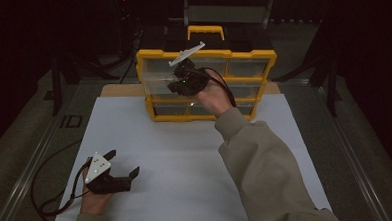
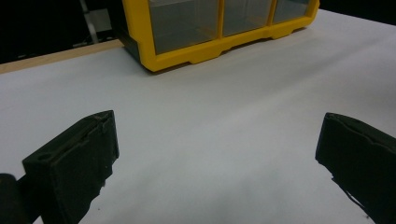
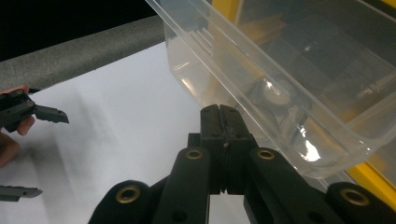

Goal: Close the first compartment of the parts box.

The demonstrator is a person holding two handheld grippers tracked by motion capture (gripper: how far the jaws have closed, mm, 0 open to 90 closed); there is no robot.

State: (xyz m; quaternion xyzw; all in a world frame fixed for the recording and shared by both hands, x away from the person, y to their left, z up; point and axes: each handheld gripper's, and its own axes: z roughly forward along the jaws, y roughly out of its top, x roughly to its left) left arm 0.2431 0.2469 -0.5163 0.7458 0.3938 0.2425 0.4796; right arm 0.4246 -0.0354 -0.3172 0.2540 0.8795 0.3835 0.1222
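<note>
Two black jaws are seen pressed flat together on the right gripper (image 3: 219, 116), tips right up against the wall of a clear plastic drawer (image 3: 280, 93); whether anything of the drawer is pinched between them can't be told. That drawer is pulled partway out of the yellow organizer (image 1: 208, 82), and something round and pale sits inside it, too blurry to name. From above, the right gripper (image 1: 182, 81) is held up against the organizer's front, upper left drawer area. Well in front of the organizer, toward its left, the left gripper (image 1: 124, 163) is kept low over the white board (image 1: 186, 156), jaws spread wide with nothing between them. The organizer stands at the board's far edge.
</note>
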